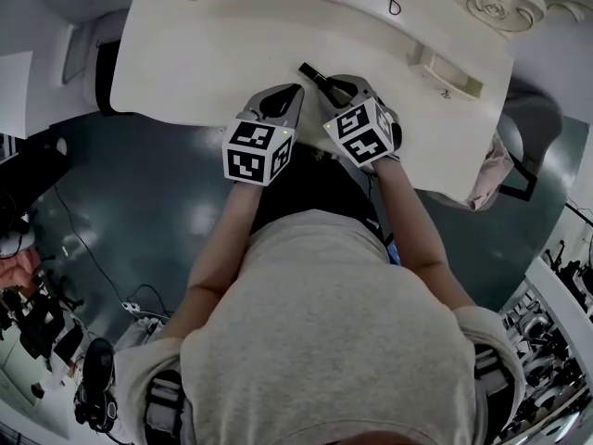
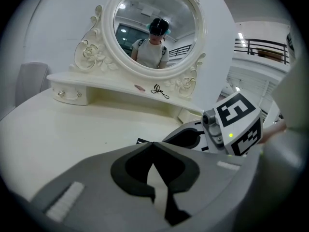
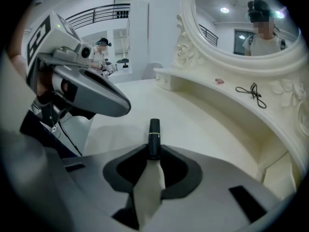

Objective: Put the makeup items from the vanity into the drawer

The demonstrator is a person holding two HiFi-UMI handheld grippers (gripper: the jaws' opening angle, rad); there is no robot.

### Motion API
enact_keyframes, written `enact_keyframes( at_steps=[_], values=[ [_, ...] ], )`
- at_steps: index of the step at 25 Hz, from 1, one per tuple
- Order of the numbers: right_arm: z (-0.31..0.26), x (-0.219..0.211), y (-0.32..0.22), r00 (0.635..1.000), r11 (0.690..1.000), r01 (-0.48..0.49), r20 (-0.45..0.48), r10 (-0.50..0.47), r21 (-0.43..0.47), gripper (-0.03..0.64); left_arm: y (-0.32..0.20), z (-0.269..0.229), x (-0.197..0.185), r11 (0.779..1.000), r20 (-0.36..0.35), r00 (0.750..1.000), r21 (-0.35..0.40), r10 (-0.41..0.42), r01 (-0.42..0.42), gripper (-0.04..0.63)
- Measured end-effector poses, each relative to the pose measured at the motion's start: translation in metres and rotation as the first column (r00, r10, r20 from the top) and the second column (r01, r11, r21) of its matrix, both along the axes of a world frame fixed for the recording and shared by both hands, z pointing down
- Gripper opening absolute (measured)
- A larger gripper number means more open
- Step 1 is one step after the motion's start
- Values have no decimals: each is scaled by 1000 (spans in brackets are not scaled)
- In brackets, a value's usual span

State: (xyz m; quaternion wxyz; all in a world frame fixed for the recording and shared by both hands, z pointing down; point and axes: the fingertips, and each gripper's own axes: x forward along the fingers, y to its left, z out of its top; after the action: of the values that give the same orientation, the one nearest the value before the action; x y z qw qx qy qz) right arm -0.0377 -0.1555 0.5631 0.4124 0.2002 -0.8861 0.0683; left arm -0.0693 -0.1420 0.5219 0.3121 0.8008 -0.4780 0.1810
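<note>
Head view shows both hand-held grippers side by side over the front edge of the cream vanity top point(image 1: 213, 54), pointing away from the person.

1. Right gripper point(image 1: 334, 83): in the right gripper view its two jaw tips are clamped on the near end of a slim black makeup tube point(image 3: 154, 137). The tube has a thin pale band near its middle and points straight out from the jaws over the vanity top. In the head view it shows as a short dark stick angled up and to the left from the jaws. Whether its far end rests on the surface cannot be told.

2. Left gripper point(image 1: 289, 91): in the left gripper view its jaw tips are together, with nothing between them. It hangs just beside the right gripper, whose marker cube shows at the right of that view.

3. Surroundings: a raised shelf point(image 2: 120, 88) runs along the back of the vanity under a round mirror point(image 2: 154, 28) in a carved frame. On the shelf lie a small pink item point(image 2: 139, 87) and, just to its right, a looped black cord point(image 2: 159, 91). A small drawer front point(image 2: 67, 94) with two knobs sits closed at the left end of the shelf. The person's reflection shows in the mirror.
</note>
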Motion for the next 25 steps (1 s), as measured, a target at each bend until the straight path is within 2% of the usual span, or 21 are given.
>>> enact_keyframes(
  at_steps=[2, 5, 12, 18, 25],
  values=[
    [-2, 0, -2, 1000, 1000, -24, 0, 24, 10, 95, -5, -1, -2, 1000, 0, 1000, 5, 20, -20, 9],
    [-11, 1, -6, 993, 995, -102, 52, 102, -2, 95, -11, -6, -2, 998, 3, 998, 17, 64, -64, 9],
    [-34, 8, -16, 957, 964, -267, 116, 265, 3, 95, -23, -18, -5, 987, -10, 988, 48, 154, -154, 9],
    [-64, 33, -25, 901, 907, -418, 158, 404, 60, 95, -30, -25, 8, 964, -28, 966, 76, 257, -255, 9],
    [-94, 71, -24, 838, 838, -534, 203, 507, 114, 95, -34, -39, 39, 927, -53, 930, 122, 364, -355, 9]
  ],
)
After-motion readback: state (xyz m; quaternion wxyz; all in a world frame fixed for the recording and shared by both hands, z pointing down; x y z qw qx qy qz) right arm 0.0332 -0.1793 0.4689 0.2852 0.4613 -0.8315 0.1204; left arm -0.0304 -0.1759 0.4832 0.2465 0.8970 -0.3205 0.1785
